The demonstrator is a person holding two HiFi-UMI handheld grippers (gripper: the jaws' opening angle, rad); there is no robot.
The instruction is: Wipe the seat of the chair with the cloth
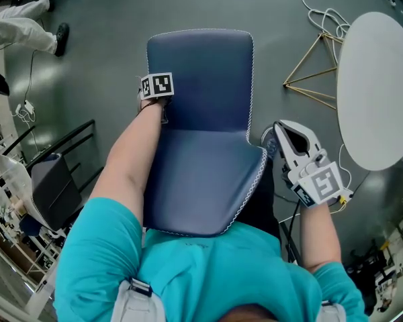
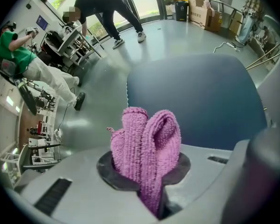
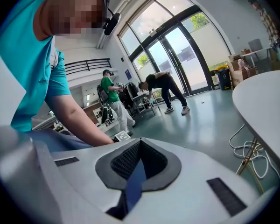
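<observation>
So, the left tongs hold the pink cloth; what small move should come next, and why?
Probably lower the left tongs until the cloth touches the seat. The cloth is clamped between them, but they sit up by the backrest, and the cloth does not seem pressed on the seat yet, so contact should come before any wiping stroke.

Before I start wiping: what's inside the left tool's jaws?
A bunched pink cloth, clamped in the left tool, chair behind. Its pinched part is hidden by the jaws.
</observation>
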